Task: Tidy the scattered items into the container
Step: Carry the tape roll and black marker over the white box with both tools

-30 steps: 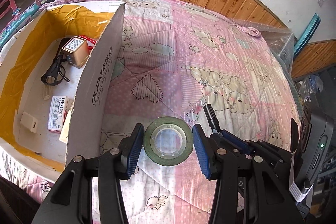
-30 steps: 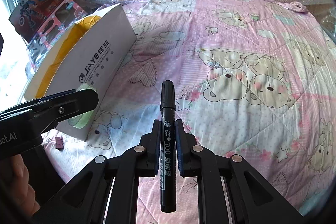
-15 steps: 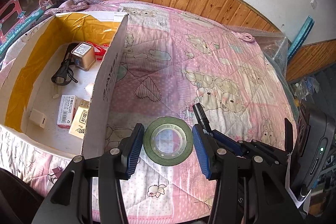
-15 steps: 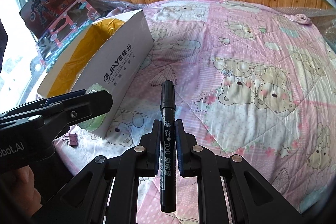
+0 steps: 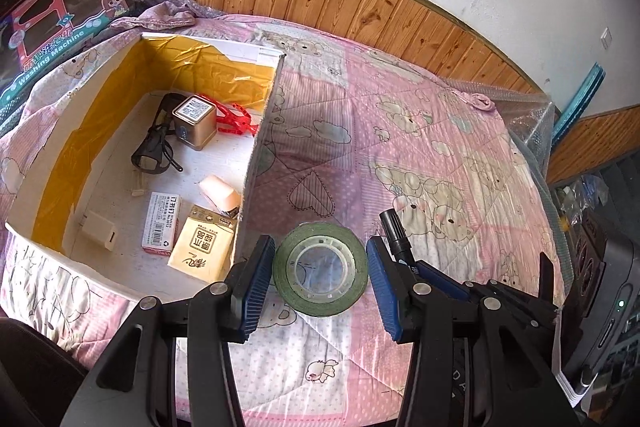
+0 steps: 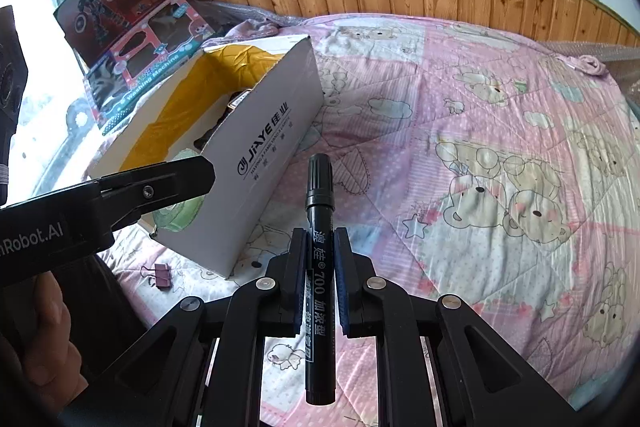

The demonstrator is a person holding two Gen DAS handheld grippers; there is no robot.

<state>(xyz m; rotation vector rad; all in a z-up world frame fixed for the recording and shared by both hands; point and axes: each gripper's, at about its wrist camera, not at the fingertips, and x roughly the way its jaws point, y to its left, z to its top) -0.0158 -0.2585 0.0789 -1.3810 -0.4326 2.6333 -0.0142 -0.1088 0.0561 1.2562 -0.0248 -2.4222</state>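
Bed: pink bear quilt (image 5: 420, 131) is carrying the cardboard box (image 5: 256, 163).
Left gripper (image 5: 320, 273): gripping the tape roll (image 5: 320, 269) for boxing.
Right gripper (image 6: 320, 267): clamping the black marker (image 6: 319, 267), awaiting its turn.

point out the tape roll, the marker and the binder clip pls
tape roll (image 5: 320, 269): left wrist view, on the green ring's lower left band.
marker (image 6: 319, 267): right wrist view, on the printed black barrel between the fingers.
binder clip (image 6: 161, 275): right wrist view, on its purple body, lying on the quilt.
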